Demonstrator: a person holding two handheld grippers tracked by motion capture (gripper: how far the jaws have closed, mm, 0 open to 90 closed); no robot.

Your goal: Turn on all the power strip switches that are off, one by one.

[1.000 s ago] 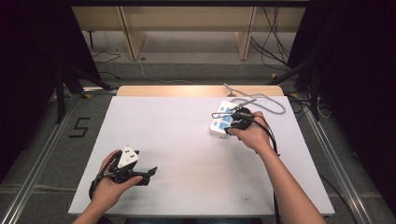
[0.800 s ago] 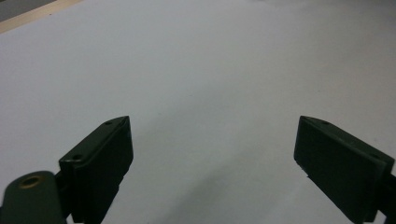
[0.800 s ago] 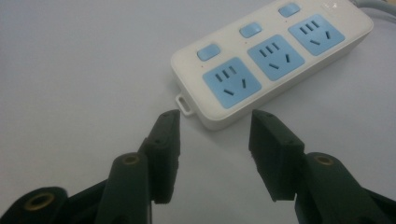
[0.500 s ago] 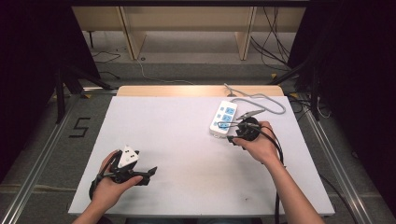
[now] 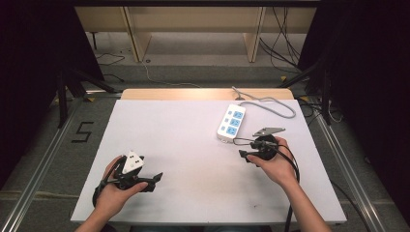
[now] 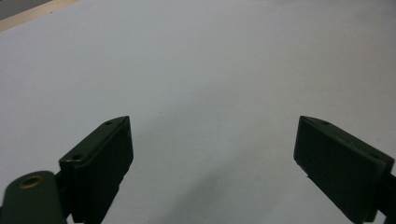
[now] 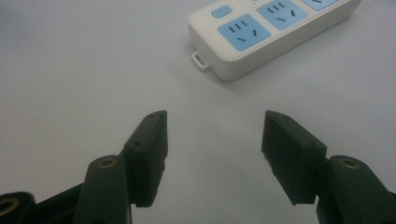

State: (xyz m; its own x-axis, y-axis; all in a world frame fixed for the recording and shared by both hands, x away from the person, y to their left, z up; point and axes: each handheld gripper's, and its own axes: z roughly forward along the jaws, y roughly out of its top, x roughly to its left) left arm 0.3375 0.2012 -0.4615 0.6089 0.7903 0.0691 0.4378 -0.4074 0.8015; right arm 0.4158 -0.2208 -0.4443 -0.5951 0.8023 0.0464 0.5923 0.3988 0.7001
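Power strip (image 5: 231,123) sits free on the bench (image 5: 183,145), far-right area, right claw (image 5: 243,148) now pulled back off it vs 1 s ago, jaws spread, empty, so strip looks placed. Left claw (image 5: 155,181) idles near-left w/ jaws wide, empty. Strip: white body, blue sockets, grey cord running off the back edge, flat.

In the right gripper view, the power strip (image 7: 261,35) is running off the top and right edges, leaving its far sockets cut off. In the high view, its grey cable (image 5: 270,101) is slipping past the counter's (image 5: 183,130) far edge, its end hidden, and the socket markings are staying too small to read.
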